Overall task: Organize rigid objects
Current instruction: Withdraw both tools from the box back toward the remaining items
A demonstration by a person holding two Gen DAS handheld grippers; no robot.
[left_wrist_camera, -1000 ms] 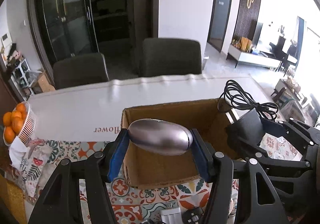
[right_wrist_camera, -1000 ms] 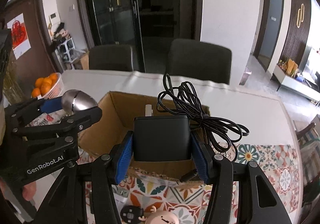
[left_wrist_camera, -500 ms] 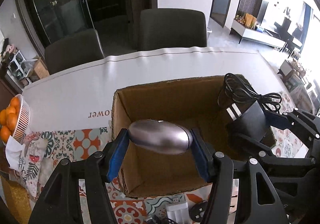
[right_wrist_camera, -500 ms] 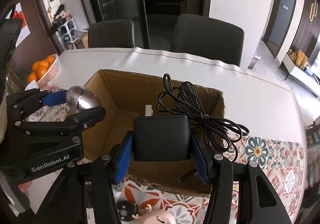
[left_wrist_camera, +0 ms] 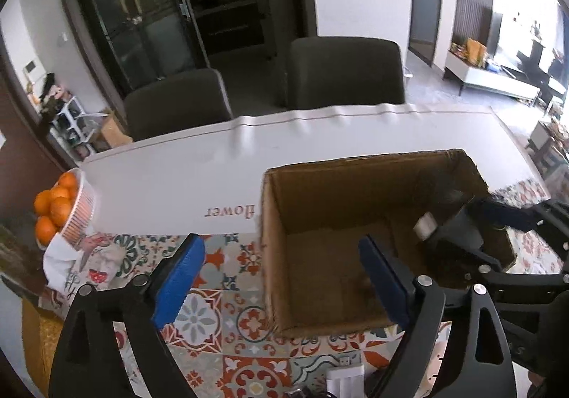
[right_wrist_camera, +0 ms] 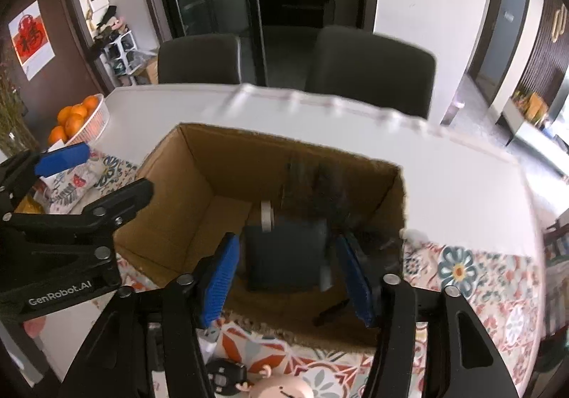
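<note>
An open cardboard box stands on the table. My left gripper is open and empty above the box's near left corner; the silver egg-shaped object does not show. My right gripper is open over the box's right side. The black power adapter with its blurred cable is between the pads, apart from them, dropping into the box. The adapter also shows in the left wrist view beside the right gripper's fingers.
A basket of oranges stands at the table's left edge. Small items lie on the patterned cloth near me: a white block, a black round device and a pink figurine. Two dark chairs stand behind the table.
Both grippers have opened. The silver egg has left the left gripper and is out of sight. The black adapter has left the right gripper and falls into the box.
</note>
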